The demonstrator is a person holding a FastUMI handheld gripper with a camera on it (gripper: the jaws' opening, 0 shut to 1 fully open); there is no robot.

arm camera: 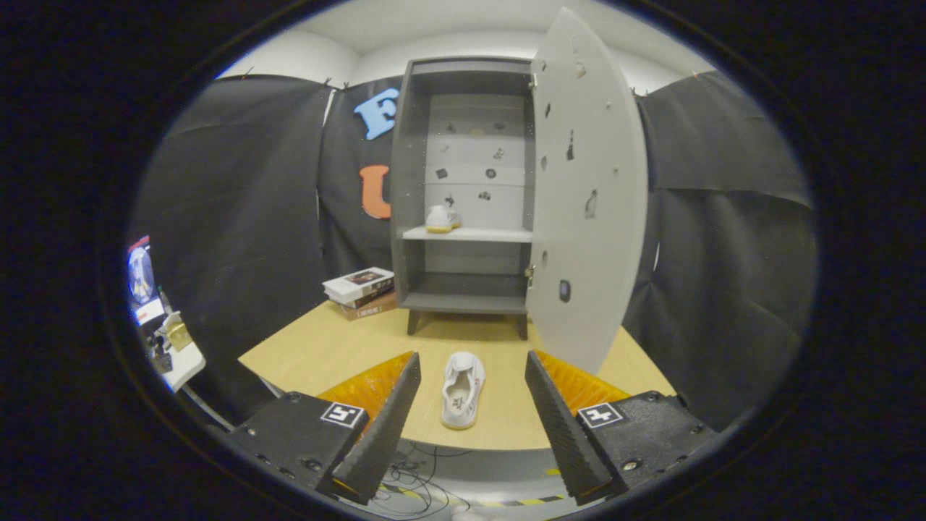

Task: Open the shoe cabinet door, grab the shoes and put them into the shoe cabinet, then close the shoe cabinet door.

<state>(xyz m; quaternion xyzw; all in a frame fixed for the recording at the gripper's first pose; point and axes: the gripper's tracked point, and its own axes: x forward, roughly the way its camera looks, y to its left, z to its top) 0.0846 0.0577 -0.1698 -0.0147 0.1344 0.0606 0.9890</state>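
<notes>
Both fingers of the tongs (470, 376) sit spread wide apart with nothing gripped, hovering over the near edge of the wooden table (318, 347). Lying flat between them, touching neither finger, is a white shoe (463, 389), lengthwise along them. Beyond the fingers stands the grey shoe cabinet (463, 188), its door (589, 188) swung wide open on the right. Up on the cabinet's middle shelf (481, 234), toward its left end, sits a second white shoe (441, 218). Left of the cabinet, further out past the left finger, there's a small stack of books (362, 291) on the table.
</notes>
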